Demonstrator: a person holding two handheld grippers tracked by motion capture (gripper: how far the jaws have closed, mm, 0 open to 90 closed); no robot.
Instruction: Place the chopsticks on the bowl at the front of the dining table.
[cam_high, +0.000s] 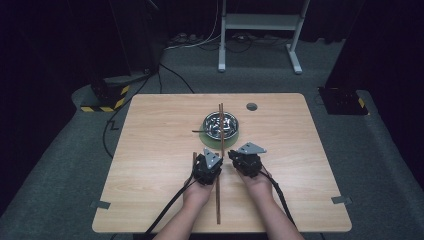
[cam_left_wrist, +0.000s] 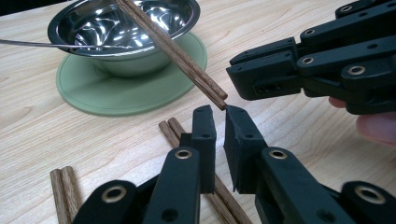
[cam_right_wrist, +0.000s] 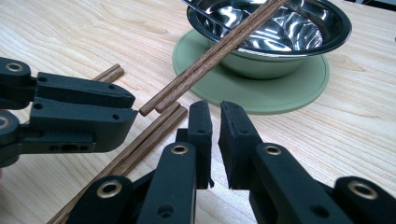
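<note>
The high view looks forward and down on the whole table (cam_high: 150, 200) from the person's side. Each gripper view sits low and close, facing the far bowl (cam_left_wrist: 126, 42). All three share the bowl and the chopsticks (cam_right_wrist: 215, 51) leaning on it.

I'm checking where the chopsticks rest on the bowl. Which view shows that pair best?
The right gripper view: the chopstick pair runs from its free end up over the steel bowl. The left gripper view shows the same pair closer but cropped; the high view shows it small.

Chopsticks (cam_right_wrist: 135, 149) run under gripper (cam_right_wrist: 215, 109)
</note>
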